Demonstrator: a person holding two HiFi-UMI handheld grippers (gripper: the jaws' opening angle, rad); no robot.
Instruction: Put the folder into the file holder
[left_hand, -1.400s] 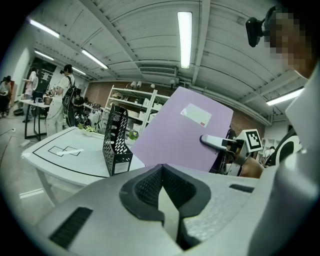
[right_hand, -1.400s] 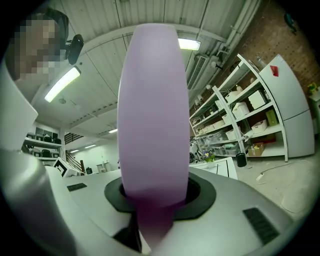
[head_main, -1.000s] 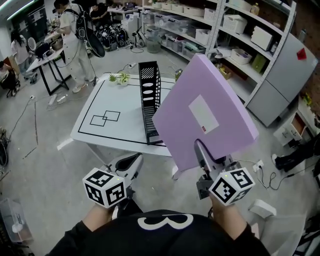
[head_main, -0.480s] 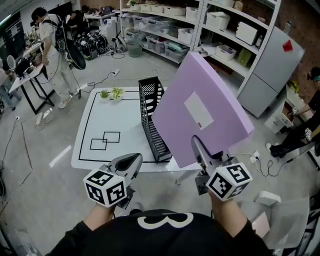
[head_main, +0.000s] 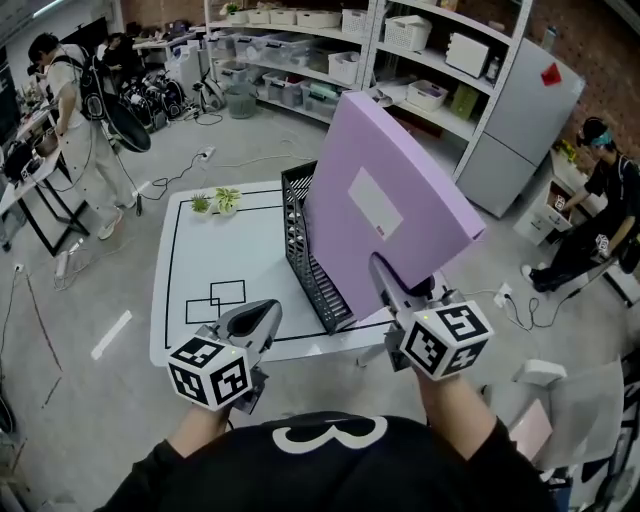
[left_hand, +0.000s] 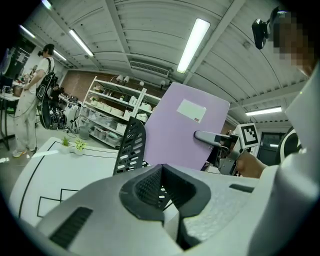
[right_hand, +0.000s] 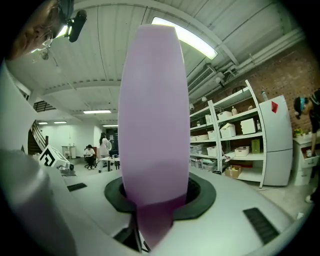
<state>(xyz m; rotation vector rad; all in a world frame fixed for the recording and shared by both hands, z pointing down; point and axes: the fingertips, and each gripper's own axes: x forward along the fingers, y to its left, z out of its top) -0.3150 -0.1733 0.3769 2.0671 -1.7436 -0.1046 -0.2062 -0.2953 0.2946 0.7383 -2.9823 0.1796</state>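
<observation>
Gripping the purple folder (head_main: 390, 170) by its lower edge, right gripper (head_main: 378, 270) holds it tilted at frame centre, beside the black file holder (head_main: 298, 215) on the table (head_main: 190, 280). Left gripper (head_main: 258, 318), lower left, is closed and empty.

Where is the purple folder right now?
In the head view, right of centre: the folder is clamped in the right gripper, raised right of the black file holder.

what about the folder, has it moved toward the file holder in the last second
Yes. The folder has moved forward along the file holder: it now covers much of the holder's right side, not only its near corner.
</observation>
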